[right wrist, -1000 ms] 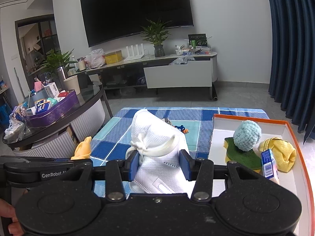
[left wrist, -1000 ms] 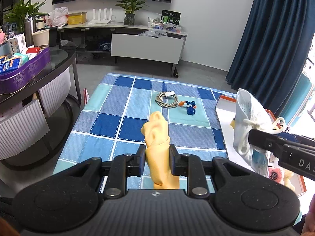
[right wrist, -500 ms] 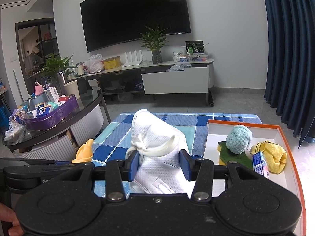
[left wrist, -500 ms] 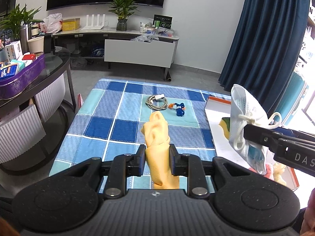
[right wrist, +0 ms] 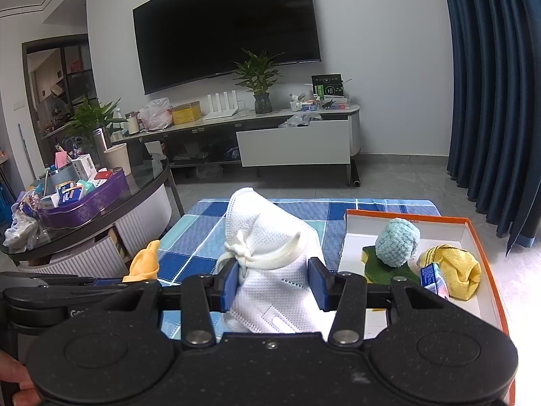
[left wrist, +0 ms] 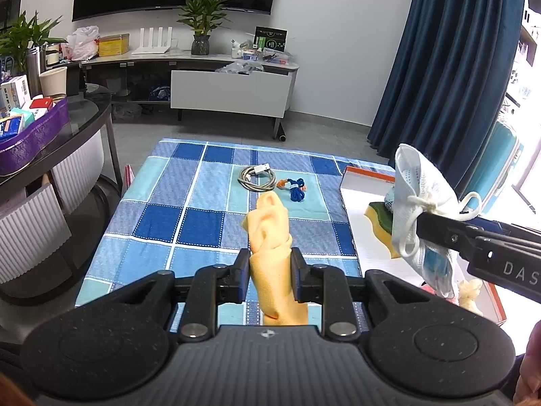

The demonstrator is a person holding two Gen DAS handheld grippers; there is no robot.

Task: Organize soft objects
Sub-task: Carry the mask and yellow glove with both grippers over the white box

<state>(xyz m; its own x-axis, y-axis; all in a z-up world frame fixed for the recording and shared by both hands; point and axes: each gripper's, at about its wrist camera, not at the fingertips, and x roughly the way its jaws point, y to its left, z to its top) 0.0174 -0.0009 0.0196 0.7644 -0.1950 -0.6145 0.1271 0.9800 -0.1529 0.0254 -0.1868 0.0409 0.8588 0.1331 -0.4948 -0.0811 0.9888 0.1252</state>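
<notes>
Left wrist view, lower centre: the left gripper (left wrist: pixel 270 265) has its jaws clamped on an orange cloth (left wrist: pixel 270 233), raised above the blue checked tablecloth (left wrist: pixel 189 203). At right the right gripper (left wrist: pixel 419 225) pinches a white face mask (left wrist: pixel 417 189), and in its own view the jaws sit half-wide around the mask's bulk. Beyond, in the right wrist view's right half, the orange-rimmed tray (right wrist: pixel 487 260) holds a teal knitted ball (right wrist: pixel 397 242) and a yellow cloth (right wrist: pixel 456 267). The step appears to be carrying both soft items; next, each likely needs moving over the tray's bare floor and releasing.
</notes>
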